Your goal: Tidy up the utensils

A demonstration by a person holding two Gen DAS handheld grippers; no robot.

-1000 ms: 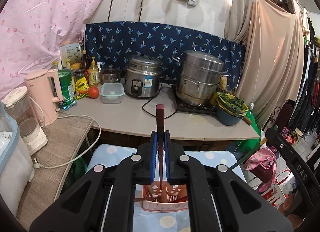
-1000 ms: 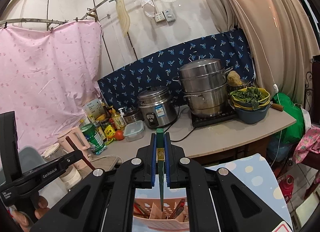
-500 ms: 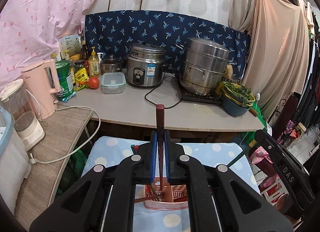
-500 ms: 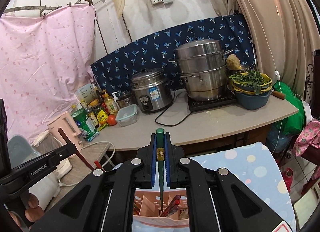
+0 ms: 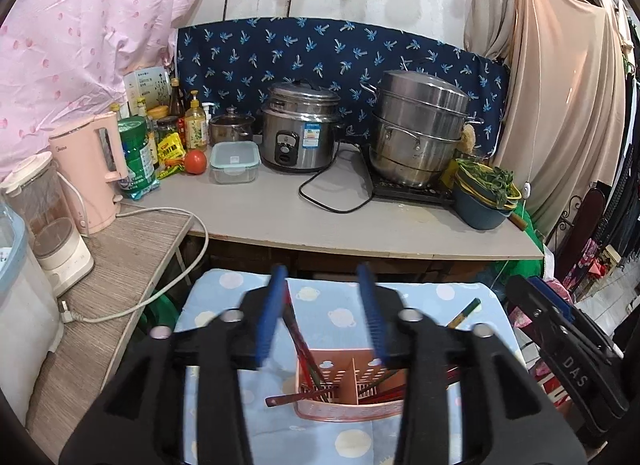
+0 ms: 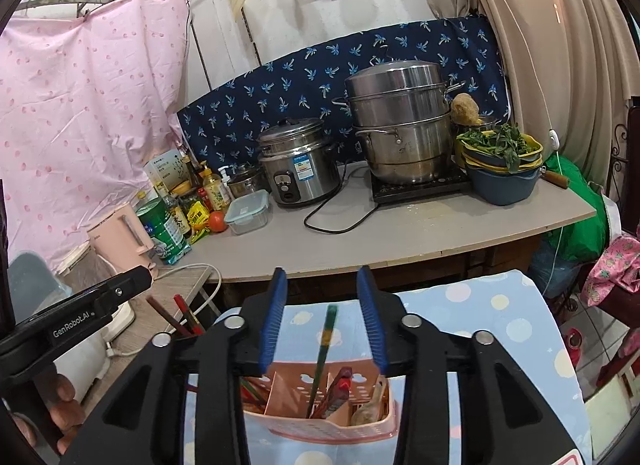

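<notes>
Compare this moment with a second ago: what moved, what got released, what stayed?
Both grippers sank toward the pink perforated utensil caddy and are opening. The left gripper let go its dark red chopstick; the right gripper let go its green chopstick. Both sticks now stand in the caddy, clear of the pads. The counter's steel rice cooker and the rest stayed put.

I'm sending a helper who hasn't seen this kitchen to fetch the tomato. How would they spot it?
Start at the grey counter before the blue leaf-print cloth. Left of the rice cooker sits a clear lidded food box; the tomato lies just left of it, the only round red thing among bottles and packets.
</notes>
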